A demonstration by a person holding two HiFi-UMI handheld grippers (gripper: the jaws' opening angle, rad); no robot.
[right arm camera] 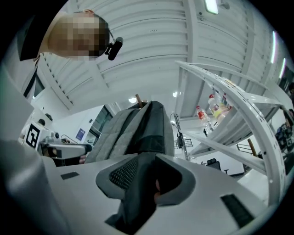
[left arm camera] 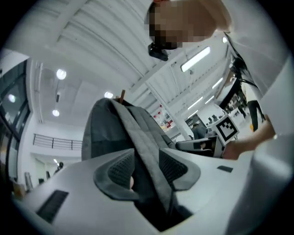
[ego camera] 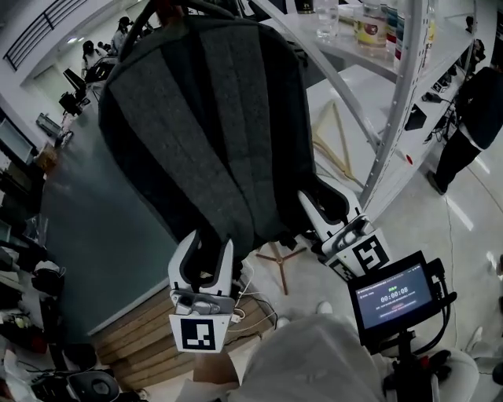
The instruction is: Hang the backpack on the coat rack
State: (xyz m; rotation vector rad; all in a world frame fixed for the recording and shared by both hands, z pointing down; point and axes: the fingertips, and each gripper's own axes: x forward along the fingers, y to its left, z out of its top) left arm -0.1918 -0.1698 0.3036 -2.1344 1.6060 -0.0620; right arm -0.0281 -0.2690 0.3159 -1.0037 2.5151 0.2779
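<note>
A dark grey backpack (ego camera: 204, 118) hangs upright in front of me, its padded back and straps facing me. Above its top a wooden peg tip (left arm camera: 122, 95) of the coat rack pokes out, and the peg tip (right arm camera: 138, 98) also shows in the right gripper view. The rack's wooden feet (ego camera: 279, 257) show below the bag. My left gripper (ego camera: 207, 251) is at the bag's lower left edge, with a grey strap (left arm camera: 147, 156) and dark fabric filling the gap between its pads. My right gripper (ego camera: 330, 206) is shut on a fold of dark fabric (right arm camera: 138, 193) at the lower right corner.
A white metal shelf frame (ego camera: 401, 94) with bottles (ego camera: 369, 23) stands close on the right. A small screen on a stand (ego camera: 393, 294) is at the lower right. A person in dark clothes (ego camera: 471, 118) stands at the far right. Wooden planks (ego camera: 149, 330) lie on the floor below.
</note>
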